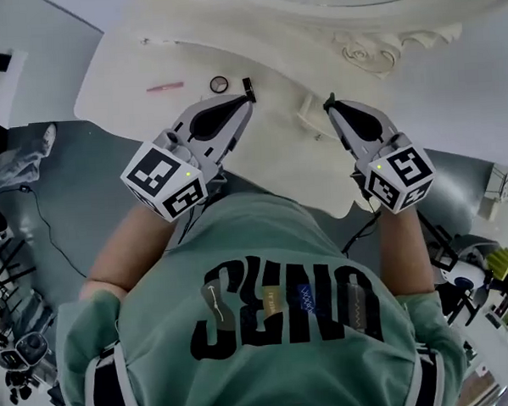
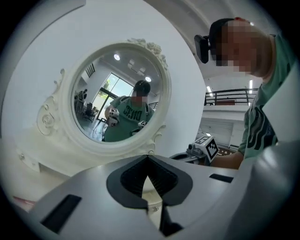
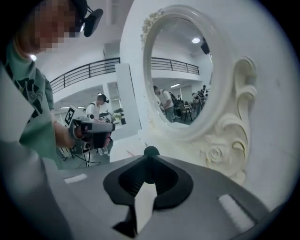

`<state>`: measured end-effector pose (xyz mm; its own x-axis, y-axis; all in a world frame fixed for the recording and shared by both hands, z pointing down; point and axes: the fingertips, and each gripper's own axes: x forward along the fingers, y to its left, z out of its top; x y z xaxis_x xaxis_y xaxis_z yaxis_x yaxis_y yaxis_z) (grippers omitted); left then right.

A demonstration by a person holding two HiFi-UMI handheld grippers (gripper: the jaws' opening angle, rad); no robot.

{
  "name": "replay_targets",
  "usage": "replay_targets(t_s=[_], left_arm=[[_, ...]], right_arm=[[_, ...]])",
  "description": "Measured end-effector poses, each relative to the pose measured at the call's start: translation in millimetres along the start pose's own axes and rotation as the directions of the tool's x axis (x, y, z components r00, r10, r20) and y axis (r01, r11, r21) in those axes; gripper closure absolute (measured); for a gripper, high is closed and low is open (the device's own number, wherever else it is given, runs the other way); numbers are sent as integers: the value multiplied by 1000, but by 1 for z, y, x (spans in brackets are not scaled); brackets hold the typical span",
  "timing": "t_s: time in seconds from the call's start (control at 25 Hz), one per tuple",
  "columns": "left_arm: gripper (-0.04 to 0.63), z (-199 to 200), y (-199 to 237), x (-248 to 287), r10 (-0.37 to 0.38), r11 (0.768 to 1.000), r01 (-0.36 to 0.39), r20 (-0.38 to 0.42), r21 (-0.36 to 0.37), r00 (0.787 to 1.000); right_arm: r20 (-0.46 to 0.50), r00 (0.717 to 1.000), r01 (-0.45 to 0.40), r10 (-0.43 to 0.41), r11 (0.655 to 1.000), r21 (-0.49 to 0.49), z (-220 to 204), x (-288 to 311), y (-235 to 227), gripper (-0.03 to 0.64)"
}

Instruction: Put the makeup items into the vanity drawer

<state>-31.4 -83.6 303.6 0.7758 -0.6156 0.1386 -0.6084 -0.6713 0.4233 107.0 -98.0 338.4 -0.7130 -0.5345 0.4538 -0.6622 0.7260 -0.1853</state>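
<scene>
Left claw [image 1: 249, 97] and right claw [image 1: 329, 104], both pinched together and empty, hover over the table's [image 1: 121, 71] near edge, likely lined up to open the drawer. Pink pencil [image 1: 165, 87] and round compact [image 1: 219, 84] lie untouched, far left.

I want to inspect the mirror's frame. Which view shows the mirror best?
The left gripper view: the whole round mirror nearly faces the camera there. The right gripper view shows it whole too, but at a slant. The head view catches only its lower rim.
</scene>
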Motion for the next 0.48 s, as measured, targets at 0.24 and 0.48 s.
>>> replay_targets(t_s=[0.24,0.48], left_arm=[[596,-85,-14,95,-118,992,113,-101,-56,988],[595,-132,-27,144,-172,984,160,-160,-82,972]], right_arm=[[-180,980,92,-86,996,22,-115,4,-52,586],[-275,954,100,-116,992,-70,-164,22,-72,581]])
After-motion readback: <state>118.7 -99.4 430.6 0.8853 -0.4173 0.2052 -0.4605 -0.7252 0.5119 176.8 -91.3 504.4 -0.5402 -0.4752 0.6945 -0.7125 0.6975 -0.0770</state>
